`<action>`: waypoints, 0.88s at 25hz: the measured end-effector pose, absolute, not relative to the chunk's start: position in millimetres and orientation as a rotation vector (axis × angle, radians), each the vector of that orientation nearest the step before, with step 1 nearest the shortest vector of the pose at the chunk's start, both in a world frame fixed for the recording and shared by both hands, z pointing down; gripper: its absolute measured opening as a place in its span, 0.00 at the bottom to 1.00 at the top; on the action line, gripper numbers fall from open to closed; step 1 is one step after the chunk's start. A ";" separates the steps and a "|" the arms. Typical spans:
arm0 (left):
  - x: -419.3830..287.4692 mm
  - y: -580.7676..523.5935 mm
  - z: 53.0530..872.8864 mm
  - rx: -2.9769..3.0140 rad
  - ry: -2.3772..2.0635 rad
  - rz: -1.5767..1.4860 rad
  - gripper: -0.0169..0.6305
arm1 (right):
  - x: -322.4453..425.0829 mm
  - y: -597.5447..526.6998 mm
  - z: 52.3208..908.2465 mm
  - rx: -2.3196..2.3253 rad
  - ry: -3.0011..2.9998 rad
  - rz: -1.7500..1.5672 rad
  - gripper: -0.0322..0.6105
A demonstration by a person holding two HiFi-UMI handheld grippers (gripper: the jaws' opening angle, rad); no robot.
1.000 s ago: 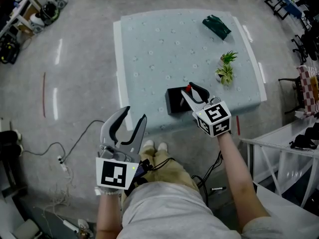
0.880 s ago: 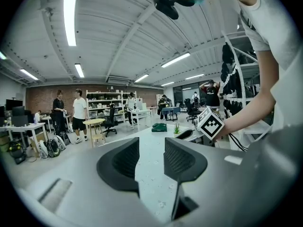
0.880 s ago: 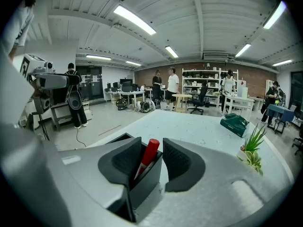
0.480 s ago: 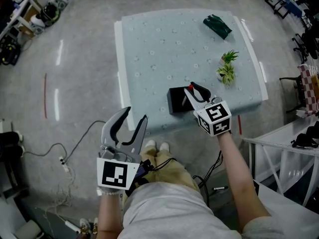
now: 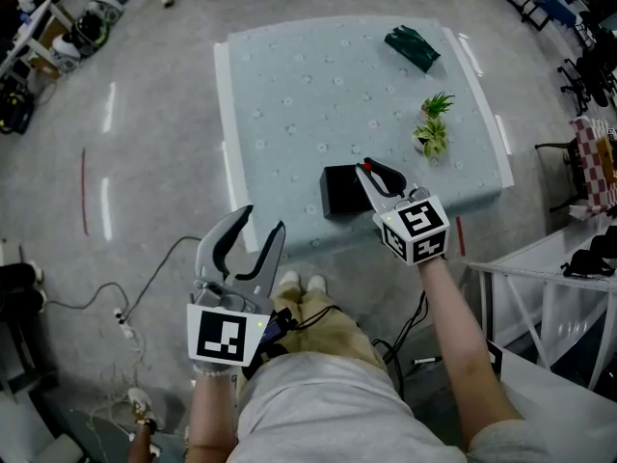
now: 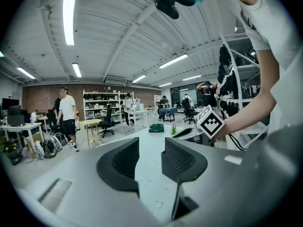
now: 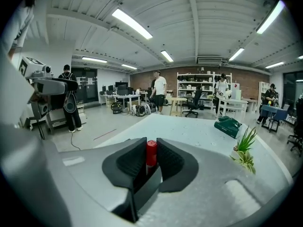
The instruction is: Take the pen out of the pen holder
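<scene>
A black pen holder (image 5: 339, 193) stands near the front edge of the pale table (image 5: 289, 85). A red-capped pen (image 7: 151, 152) sticks up out of it. My right gripper (image 5: 367, 170) reaches over the holder; its jaws have just been closing, and both pads now press on the pen's red cap (image 5: 364, 166). The holder's dark edge (image 7: 144, 190) shows just under the jaws. My left gripper (image 5: 258, 226) hangs off the table's front left, over the floor, open with nothing between its fingers (image 6: 175, 157).
A small potted plant (image 5: 432, 129) and a dark green object (image 5: 412, 47) sit on the table's right and far right. A white rack (image 5: 540, 287) stands to my right. Cables (image 5: 125, 307) lie on the floor at left. People stand far off in the room.
The right gripper's jaws have narrowed from wide open onto the red pen in the holder. The left gripper has stayed where it was.
</scene>
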State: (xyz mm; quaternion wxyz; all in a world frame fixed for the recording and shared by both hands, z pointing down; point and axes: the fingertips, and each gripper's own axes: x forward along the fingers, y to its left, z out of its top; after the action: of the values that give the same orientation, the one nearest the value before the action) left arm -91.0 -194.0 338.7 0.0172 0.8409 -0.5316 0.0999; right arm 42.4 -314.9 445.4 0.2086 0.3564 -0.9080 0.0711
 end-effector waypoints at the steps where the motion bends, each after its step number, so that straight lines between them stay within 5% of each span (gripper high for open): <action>1: -90.9 -193.9 338.2 2.616 -1.649 0.307 0.29 | 42.6 -314.1 443.3 1.001 -2.531 0.201 0.15; 22: -59.7 -198.6 312.8 2.783 -1.505 0.225 0.27 | 68.9 -279.7 340.9 1.310 -2.689 0.135 0.15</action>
State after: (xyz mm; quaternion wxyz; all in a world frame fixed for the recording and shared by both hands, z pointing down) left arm -59.7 -198.6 312.8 -0.0150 0.8773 -0.4744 0.0711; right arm 68.9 -279.7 340.9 0.0735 0.4362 -0.8957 0.0451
